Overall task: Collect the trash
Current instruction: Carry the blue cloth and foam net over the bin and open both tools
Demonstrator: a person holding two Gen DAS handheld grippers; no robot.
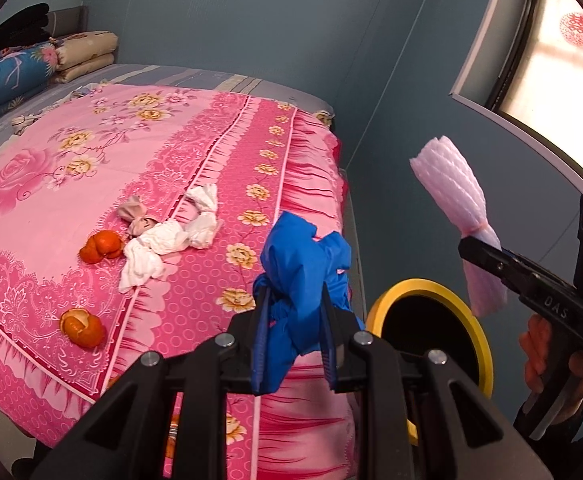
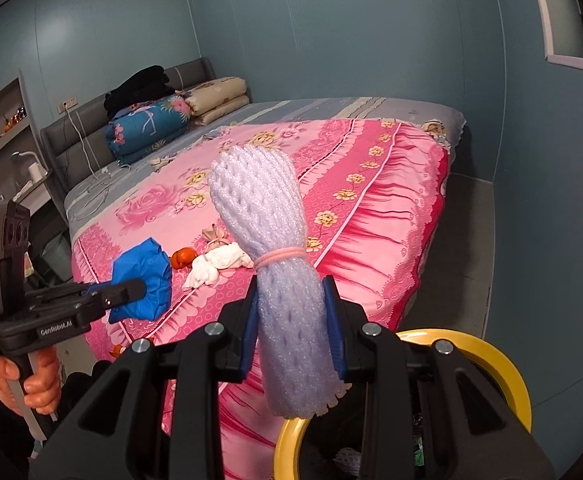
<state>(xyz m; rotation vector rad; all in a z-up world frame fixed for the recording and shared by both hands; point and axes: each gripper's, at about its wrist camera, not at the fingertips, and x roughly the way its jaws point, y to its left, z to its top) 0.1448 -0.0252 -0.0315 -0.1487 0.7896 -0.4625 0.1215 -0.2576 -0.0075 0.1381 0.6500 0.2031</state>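
My left gripper (image 1: 295,300) is shut on a crumpled blue glove (image 1: 303,264), held above the bed's edge; the glove also shows in the right wrist view (image 2: 147,280). My right gripper (image 2: 293,300) is shut on a bundle of white foam netting (image 2: 267,220) tied with a pink band, held over the yellow-rimmed bin (image 2: 487,344). The bundle (image 1: 457,196) and the bin (image 1: 475,320) also show in the left wrist view. On the pink bedspread (image 1: 91,160) lie white crumpled tissues (image 1: 163,244) and two orange peels (image 1: 101,246) (image 1: 83,326).
Folded quilts and pillows (image 2: 159,124) are stacked at the head of the bed. A shelf and side table (image 2: 7,152) stand at the far left. The blue wall and a window (image 1: 563,68) are to the right. Grey floor (image 2: 467,240) runs beside the bed.
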